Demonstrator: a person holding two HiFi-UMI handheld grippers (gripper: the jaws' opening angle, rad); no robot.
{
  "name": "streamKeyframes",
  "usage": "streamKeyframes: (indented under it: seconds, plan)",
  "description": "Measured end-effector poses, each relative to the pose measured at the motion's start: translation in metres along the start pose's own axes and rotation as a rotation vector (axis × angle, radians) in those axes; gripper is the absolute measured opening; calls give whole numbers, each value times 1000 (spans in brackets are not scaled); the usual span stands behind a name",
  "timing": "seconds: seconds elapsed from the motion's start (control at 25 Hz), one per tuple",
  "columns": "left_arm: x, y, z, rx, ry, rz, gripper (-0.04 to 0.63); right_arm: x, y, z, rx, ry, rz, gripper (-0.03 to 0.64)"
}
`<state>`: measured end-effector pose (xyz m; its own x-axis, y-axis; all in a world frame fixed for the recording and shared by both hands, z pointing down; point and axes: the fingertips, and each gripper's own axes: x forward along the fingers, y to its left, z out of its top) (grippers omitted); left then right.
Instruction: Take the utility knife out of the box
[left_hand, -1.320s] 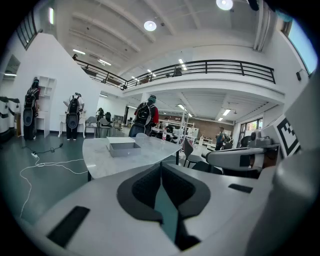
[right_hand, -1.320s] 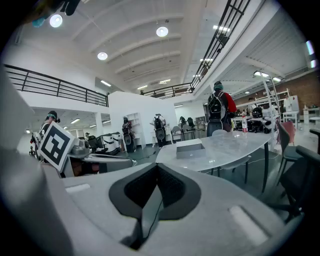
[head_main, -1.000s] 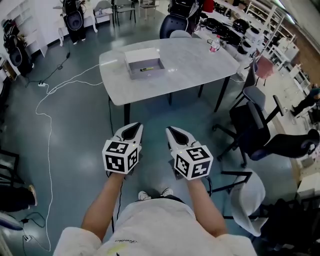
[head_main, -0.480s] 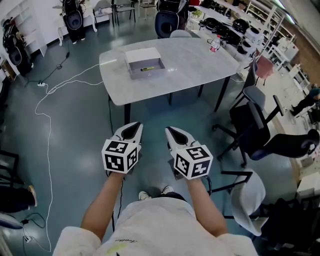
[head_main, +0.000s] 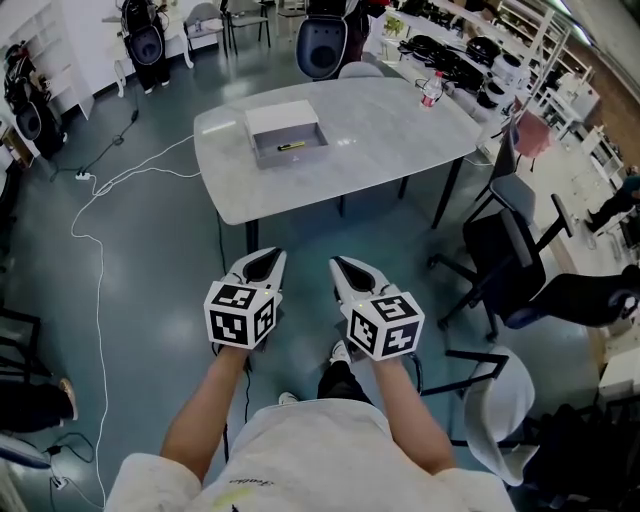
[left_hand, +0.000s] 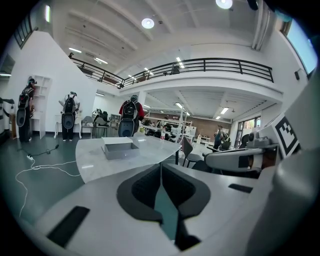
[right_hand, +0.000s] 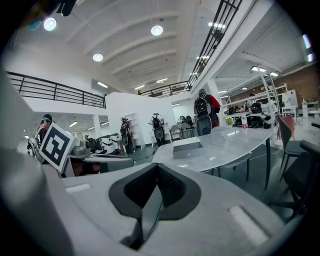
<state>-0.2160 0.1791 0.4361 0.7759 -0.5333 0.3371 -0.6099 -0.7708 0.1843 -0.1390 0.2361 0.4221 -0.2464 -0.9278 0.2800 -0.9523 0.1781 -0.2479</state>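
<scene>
An open grey box (head_main: 286, 134) sits on the far left part of a grey marble table (head_main: 380, 130); a small yellow and black utility knife (head_main: 291, 146) lies inside it. The box (left_hand: 119, 148) also shows in the left gripper view, and the box (right_hand: 187, 147) in the right gripper view. Both grippers hang over the floor well short of the table. My left gripper (head_main: 264, 259) is shut with nothing in it. My right gripper (head_main: 346, 265) is shut and empty too. The knife is hidden by the box wall in both gripper views.
Black office chairs (head_main: 520, 250) and a white chair (head_main: 500, 400) stand to the right. A white cable (head_main: 95, 215) trails over the floor at left. A bottle (head_main: 430, 90) stands at the table's far right. A blue chair (head_main: 322, 45) stands behind the table.
The table and box have shifted slightly in the head view as I step forward; one foot now shows ahead between the grippers. Both grippers stay shut, side by side.
</scene>
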Motion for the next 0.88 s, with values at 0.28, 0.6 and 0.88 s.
streamKeyframes:
  seconds: [0.28,0.6,0.88]
  plan:
    - [57,9,26,4,19,36,18,39,-51,29,4,3,49,5]
    - [123,20,54,-5,29,89,18,76,-116,58,18,8,93,5]
    - [171,18,63,-20,46,133,18,92,-163,71,27,20,134,5]
